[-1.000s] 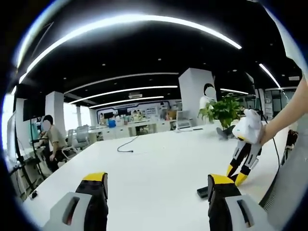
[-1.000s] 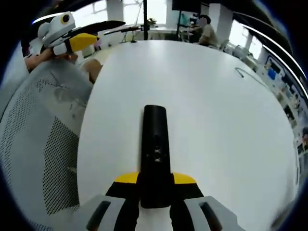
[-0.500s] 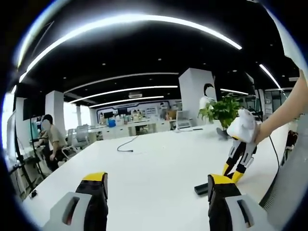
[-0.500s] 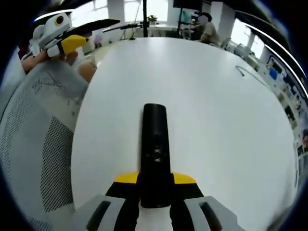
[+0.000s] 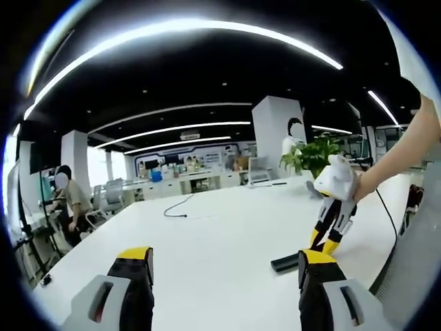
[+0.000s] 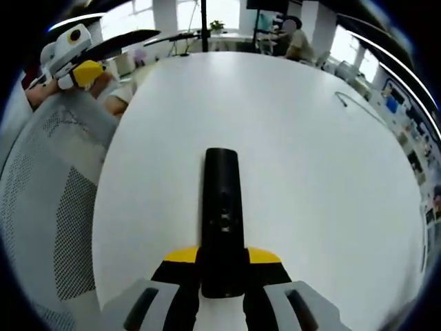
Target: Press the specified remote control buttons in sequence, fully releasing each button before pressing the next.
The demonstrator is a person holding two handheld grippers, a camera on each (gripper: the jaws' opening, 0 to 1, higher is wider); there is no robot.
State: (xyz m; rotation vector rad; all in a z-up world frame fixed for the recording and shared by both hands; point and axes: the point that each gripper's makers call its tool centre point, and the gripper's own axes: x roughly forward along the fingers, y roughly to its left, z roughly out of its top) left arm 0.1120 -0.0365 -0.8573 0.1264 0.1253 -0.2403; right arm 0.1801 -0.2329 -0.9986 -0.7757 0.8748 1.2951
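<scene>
Open-plan office, long white table (image 6: 296, 138): the right gripper (image 6: 222, 258) clamps the slim black remote control (image 6: 221, 207), the left gripper (image 5: 224, 265) idles.

From the right gripper the remote's long axis runs straight ahead along the jaws, its near end pinched between them, its button face up and its far end out over the table. The left gripper is held up off to the right gripper's left, jaws wide apart on nothing; any press, I judge, must come from it, reaching across.
</scene>
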